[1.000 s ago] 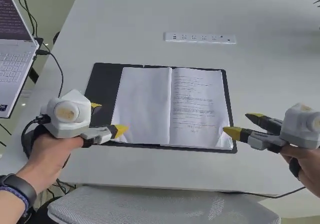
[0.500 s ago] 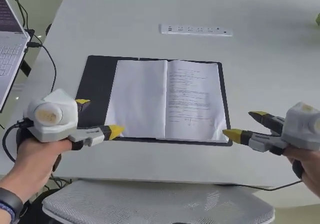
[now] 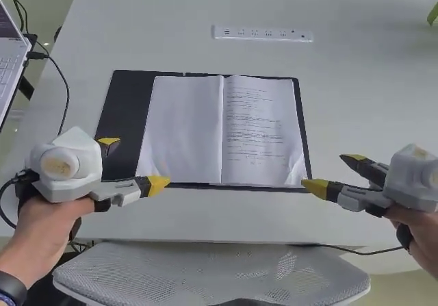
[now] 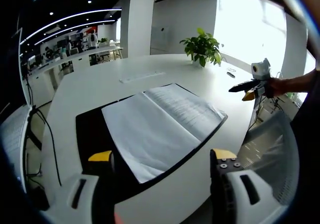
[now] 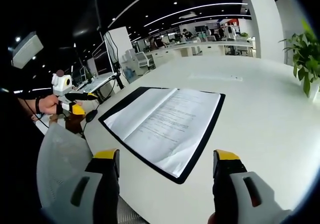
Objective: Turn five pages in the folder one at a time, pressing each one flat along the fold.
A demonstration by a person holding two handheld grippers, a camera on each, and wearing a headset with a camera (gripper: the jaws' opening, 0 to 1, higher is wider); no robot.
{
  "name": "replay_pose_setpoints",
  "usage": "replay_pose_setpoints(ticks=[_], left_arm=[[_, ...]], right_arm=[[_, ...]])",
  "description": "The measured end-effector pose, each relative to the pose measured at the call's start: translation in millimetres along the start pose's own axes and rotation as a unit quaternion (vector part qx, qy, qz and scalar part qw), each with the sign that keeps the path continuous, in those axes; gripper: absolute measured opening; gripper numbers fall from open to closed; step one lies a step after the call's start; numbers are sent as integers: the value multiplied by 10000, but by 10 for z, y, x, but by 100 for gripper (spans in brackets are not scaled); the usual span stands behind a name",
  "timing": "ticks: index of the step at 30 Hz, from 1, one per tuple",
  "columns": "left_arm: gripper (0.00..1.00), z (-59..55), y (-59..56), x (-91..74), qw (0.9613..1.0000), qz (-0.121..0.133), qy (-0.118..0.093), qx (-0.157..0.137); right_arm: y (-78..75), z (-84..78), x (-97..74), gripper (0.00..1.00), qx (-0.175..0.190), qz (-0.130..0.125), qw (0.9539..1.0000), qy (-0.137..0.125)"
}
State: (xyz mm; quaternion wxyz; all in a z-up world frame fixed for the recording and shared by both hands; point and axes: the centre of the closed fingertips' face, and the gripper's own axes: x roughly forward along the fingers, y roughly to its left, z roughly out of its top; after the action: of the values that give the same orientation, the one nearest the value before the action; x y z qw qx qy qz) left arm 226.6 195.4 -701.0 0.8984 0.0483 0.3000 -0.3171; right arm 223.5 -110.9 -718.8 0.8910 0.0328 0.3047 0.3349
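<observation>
A black folder (image 3: 123, 114) lies open on the white table, a blank page (image 3: 181, 128) on its left and a printed page (image 3: 260, 128) on its right. The fold (image 3: 222, 128) runs down the middle. My left gripper (image 3: 130, 163) hovers open off the folder's near left corner, nothing between its yellow fingertips (image 4: 100, 157). My right gripper (image 3: 334, 174) is open too, just off the near right corner, holding nothing. In the left gripper view the folder (image 4: 92, 134) lies ahead; in the right gripper view the folder (image 5: 205, 134) is ahead and slightly left.
A white power strip (image 3: 262, 33) lies beyond the folder. A laptop (image 3: 8, 66) with cables (image 3: 58, 80) sits at the far left. A mesh chair back (image 3: 205, 275) is below the table's near edge. A potted plant (image 4: 202, 47) stands at the table's far end.
The head camera has shifted, so the folder sits higher and further left in view. Both grippers stay open near the folder's front corners, the left one a little lower.
</observation>
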Motion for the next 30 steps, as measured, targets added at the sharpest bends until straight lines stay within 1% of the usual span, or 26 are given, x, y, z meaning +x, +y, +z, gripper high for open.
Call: replay_pose_setpoints(ticks=[6, 13, 16, 18, 22, 24, 25, 27, 28, 29, 30], left_arm=[[77, 87, -58, 80, 9999, -106, -1, 92], [76, 243, -196, 261, 9991, -319, -13, 271], [75, 304, -278, 353, 9984, -441, -3, 363], [76, 352, -368, 443, 9972, -551, 31, 511], [74, 443, -521, 582, 9951, -727, 23, 662], [73, 500, -623, 668, 9938, -847, -14, 719], [72, 524, -691, 722, 9930, -944, -30, 708], [72, 545, -797, 818, 9920, -1059, -47, 688], [72, 543, -825, 838, 9914, -1098, -32, 709], [72, 540, -886, 892, 9903, -1155, 7, 772], [72, 540, -920, 926, 9896, -1182, 33, 818]], right_arm=[[-14, -6, -19, 76, 37, -37, 10000, -29], [-8, -42, -37, 76, 102, -70, 9999, -38], [-10, -45, -52, 76, 137, -83, 9998, -68], [-19, -57, -59, 76, 132, -86, 9999, -66], [-16, -62, -73, 76, 168, -113, 9997, -99], [-12, -52, -82, 76, 200, -132, 9996, -139], [-13, -49, -84, 75, 219, -143, 9995, -155], [-9, -42, -88, 75, 306, -151, 9992, -212], [-2, -41, -90, 75, 333, -150, 9991, -235], [3, -44, -90, 75, 337, -146, 9991, -231], [9, -49, -94, 75, 313, -151, 9992, -221]])
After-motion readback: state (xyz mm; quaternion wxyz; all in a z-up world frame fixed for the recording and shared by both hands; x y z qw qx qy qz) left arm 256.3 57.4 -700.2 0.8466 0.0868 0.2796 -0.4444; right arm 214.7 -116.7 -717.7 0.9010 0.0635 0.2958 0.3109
